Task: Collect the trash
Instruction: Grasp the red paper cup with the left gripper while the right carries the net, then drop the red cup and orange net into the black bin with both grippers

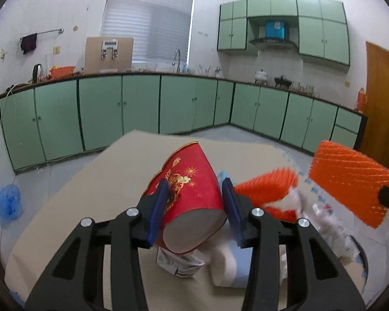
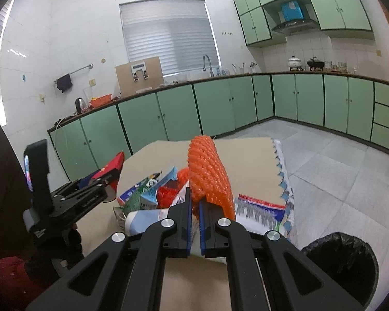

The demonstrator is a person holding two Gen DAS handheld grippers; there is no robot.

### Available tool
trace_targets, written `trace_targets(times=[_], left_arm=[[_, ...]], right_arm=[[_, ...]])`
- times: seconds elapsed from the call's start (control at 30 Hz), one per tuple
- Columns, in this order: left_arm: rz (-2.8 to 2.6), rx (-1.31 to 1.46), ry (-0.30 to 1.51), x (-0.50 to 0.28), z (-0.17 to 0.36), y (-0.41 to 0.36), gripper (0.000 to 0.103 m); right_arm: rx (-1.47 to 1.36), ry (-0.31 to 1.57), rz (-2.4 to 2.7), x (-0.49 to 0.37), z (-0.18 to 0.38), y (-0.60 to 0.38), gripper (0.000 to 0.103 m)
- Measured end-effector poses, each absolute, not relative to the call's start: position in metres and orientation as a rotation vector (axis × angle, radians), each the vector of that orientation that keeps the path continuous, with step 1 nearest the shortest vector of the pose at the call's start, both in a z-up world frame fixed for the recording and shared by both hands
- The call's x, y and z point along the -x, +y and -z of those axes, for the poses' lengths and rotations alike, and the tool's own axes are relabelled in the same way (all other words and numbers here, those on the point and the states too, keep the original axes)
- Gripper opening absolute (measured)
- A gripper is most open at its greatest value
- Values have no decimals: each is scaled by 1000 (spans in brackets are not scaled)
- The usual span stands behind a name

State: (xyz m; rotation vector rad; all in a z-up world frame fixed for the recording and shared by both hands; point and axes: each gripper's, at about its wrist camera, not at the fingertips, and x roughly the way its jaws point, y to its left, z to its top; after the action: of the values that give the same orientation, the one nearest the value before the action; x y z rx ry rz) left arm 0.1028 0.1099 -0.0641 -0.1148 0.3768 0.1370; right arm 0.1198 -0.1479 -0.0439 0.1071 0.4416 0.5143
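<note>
Right wrist view: table's (image 2: 246,160) far edge drops onto open tiled floor.
Beside the trash pile (image 2: 147,194), left gripper (image 1: 194,202) grips a red cup (image 1: 192,181); right gripper (image 2: 194,207) pinches orange netting (image 2: 207,171), both tilted slightly downward.

Soft, even daylight through the white slatted window blind (image 1: 147,26); fisheye bending with dark corners; orange mesh netting (image 1: 350,181) motion-blurred.

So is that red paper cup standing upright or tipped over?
Tipped. The red paper cup lies on its side between the left gripper's pads, its base facing the camera and its gold rim pointing away, lifted above the table.
</note>
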Motion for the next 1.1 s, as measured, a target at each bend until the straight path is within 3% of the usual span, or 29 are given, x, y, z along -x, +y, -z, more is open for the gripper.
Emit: trace_targets(times=[0.5, 1.1], left_arm=[[205, 103, 299, -105, 25, -4, 41], [594, 70, 470, -157, 108, -190, 41]], right_arm=[[-165, 381, -328, -107, 28, -225, 5], [-294, 517, 42, -101, 101, -378, 5]])
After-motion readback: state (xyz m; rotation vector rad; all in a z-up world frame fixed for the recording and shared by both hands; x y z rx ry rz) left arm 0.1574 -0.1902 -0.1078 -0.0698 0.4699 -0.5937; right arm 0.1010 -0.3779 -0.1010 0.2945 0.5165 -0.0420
